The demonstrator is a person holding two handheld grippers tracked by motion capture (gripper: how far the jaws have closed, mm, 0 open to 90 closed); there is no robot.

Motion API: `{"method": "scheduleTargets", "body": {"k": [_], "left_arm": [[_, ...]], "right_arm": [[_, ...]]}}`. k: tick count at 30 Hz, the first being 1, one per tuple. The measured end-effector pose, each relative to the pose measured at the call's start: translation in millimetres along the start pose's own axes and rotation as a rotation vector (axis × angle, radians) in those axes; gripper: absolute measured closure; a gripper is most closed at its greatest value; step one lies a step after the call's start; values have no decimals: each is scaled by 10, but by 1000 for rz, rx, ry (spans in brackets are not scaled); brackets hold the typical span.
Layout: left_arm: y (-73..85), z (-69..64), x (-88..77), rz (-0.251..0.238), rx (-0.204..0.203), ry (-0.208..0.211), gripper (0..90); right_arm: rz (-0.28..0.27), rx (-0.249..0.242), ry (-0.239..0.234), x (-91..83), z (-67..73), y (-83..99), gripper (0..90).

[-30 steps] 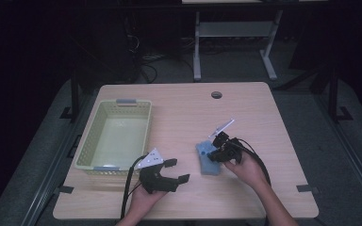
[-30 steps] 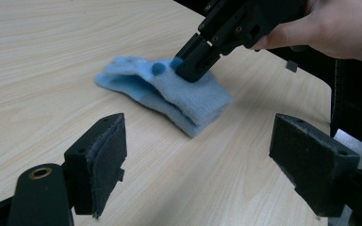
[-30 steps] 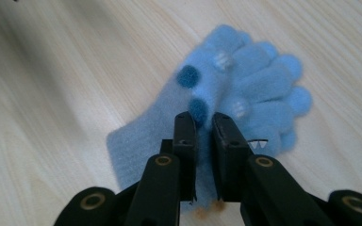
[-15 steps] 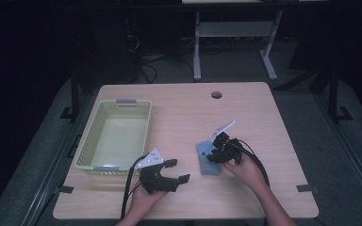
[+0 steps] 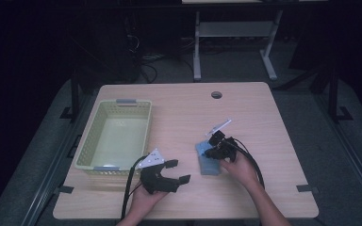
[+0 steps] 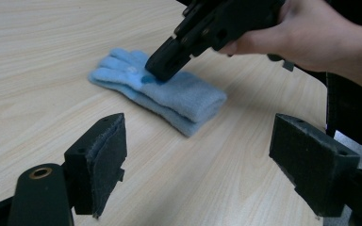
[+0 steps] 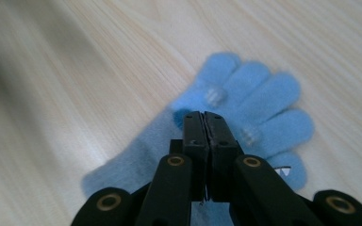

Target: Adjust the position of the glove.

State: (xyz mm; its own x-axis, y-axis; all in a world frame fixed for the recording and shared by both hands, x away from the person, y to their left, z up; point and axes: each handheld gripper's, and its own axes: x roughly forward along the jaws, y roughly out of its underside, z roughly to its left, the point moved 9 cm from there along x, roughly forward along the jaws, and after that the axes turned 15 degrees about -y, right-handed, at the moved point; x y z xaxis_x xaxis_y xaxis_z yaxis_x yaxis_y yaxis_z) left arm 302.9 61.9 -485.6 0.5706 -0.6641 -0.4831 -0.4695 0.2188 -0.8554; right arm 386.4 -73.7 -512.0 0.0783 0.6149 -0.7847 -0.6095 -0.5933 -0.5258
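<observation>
A pale yellow-green plastic basket [image 5: 115, 136] is sitting empty on the light wooden surface [image 5: 179, 108], along its left edge. A round cable hole [image 5: 216, 94] is showing near the far edge. Beyond the far edge, a white-legged frame [image 5: 233, 42] is standing on the dark floor, with loose cables [image 5: 143, 56] lying beside it.

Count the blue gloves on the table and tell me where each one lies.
1 is plain: a blue glove flat on the table, right of the basket, under the right gripper. A second may lie stacked beneath it; I cannot tell.
</observation>
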Motion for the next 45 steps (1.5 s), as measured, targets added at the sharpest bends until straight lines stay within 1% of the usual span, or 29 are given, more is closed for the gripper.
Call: {"method": "scheduleTargets", "body": {"k": [4, 8, 9, 10, 11, 12, 13, 14, 16, 17, 19, 22, 23, 24, 25, 28, 29, 30, 31, 32, 33, 34, 35, 36, 37, 38, 39, 43, 45], "left_arm": [[-2, -17, 1, -2, 5, 5, 193], [14, -26, 20, 11, 5, 11, 197], [14, -28, 28, 13, -1, 13, 200], [14, -27, 34, 15, -3, 13, 200], [9, -31, 44, 19, -26, 17, 202], [9, -31, 44, 19, -26, 17, 202], [3, -56, 67, 33, -61, 31, 202], [1, -72, 84, 39, -73, 31, 203], [0, -81, 105, 46, -72, 31, 204], [-7, -95, 132, 57, -82, 27, 205], [-24, -110, 172, 69, -101, 32, 210], [-33, -110, 206, 84, -103, 23, 217], [-46, -117, 258, 102, -131, 20, 221], [-46, -117, 258, 102, -131, 20, 230], [-55, -103, 318, 120, -135, -3, 233], [-75, -76, 367, 135, -155, -22, 251], [-106, -73, 407, 138, -186, -21, 258], [-106, -73, 407, 138, -186, -21, 264], [-117, -76, 468, 174, -219, -17, 269], [-117, -76, 468, 174, -219, -17, 269], [-110, -89, 537, 222, -259, 0, 269], [-110, -89, 537, 222, -259, 0, 269], [-114, -81, 606, 241, -316, 3, 270], [-114, -81, 606, 241, -316, 3, 281], [-111, -60, 657, 253, -369, 10, 288], [-111, -60, 657, 253, -369, 10, 289], [-110, -51, 680, 258, -400, 10, 289], [-90, -23, 769, 287, -467, 16, 304], [-88, -25, 776, 296, -506, 34, 331]], "right_arm": [[-11, 16, -13, 36, -19, 7, 883], [-25, 19, -5, -17, -14, -2, 824], [-57, 41, -21, -77, 1, -8, 768], [-57, 41, -21, -77, 1, -8, 768], [-80, 73, -37, -128, 7, 4, 675], [-80, 73, -37, -128, 7, 4, 675], [-87, 78, -40, -145, 6, 13, 641], [-94, 98, -20, -202, 12, 57, 564], [-106, 98, -19, -224, 24, 71, 540], [-127, 121, -32, -270, 35, 105, 506], [-150, 137, -37, -314, 35, 142, 487], [-159, 157, -43, -340, 25, 175, 467], [-181, 179, -51, -363, 17, 222, 466], [-181, 179, -51, -363, 17, 222, 466], [-183, 199, -57, -347, -7, 289, 460], [-187, 227, -78, -320, -29, 354, 456], [-213, 257, -91, -318, -51, 397, 456], [-213, 257, -91, -318, -51, 397, 456], [-252, 293, -125, -324, -61, 421, 456], [-252, 293, -125, -324, -61, 421, 456], [-287, 323, -146, -328, -69, 445, 457], [-297, 336, -153, -329, -67, 451, 459], [-311, 347, -156, -335, -69, 463, 459], [-311, 347, -156, -335, -69, 463, 459], [-337, 360, -165, -346, -75, 473, 459], [-337, 360, -165, -346, -75, 473, 459], [-360, 389, -190, -346, -75, 485, 471], [-370, 421, -218, -312, -69, 504, 471], [-371, 436, -222, -285, -69, 519, 482]]}}
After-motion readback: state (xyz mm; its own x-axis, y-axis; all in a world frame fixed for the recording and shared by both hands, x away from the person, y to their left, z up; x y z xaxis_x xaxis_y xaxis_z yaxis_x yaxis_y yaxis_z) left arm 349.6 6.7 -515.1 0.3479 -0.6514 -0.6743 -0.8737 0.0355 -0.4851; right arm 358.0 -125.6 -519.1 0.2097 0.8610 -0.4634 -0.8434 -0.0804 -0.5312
